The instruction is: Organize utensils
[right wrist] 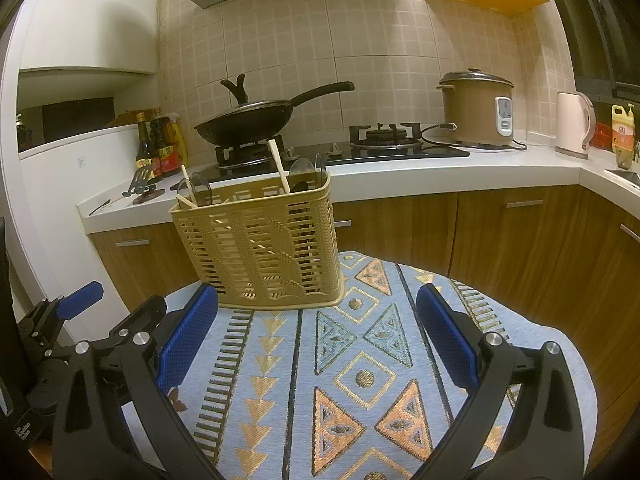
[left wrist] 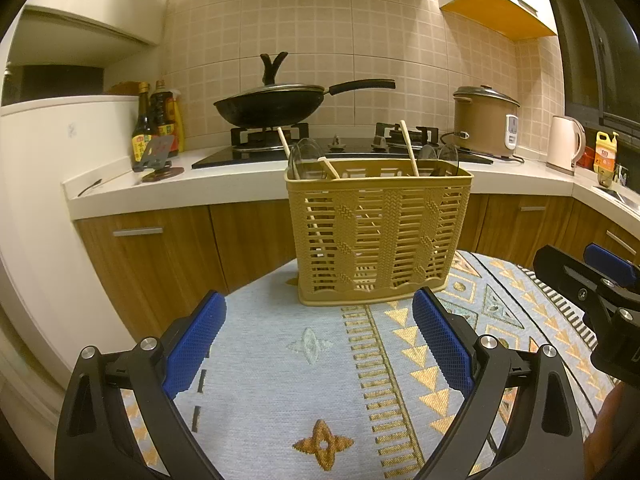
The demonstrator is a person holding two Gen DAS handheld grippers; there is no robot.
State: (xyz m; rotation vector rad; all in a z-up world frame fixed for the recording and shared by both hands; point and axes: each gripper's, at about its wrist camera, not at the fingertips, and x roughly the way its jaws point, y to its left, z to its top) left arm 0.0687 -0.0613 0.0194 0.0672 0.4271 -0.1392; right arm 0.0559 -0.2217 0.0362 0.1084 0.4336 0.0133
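Tan basket (left wrist: 378,236) already holds chopsticks (left wrist: 409,148) and spoons (left wrist: 306,156); your left gripper (left wrist: 320,344) and right gripper (right wrist: 318,336) hover empty, jaws apart—judge sorting finished.

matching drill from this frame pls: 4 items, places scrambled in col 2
Items
1. utensil basket
2. wok
3. rice cooker
4. left hand-held gripper

Places
A. on the countertop right of the stove
B. on the patterned tablecloth
C. on the stove's left burner
D. open, above the tablecloth, short of the basket

Pairs: 1-B, 2-C, 3-A, 4-D
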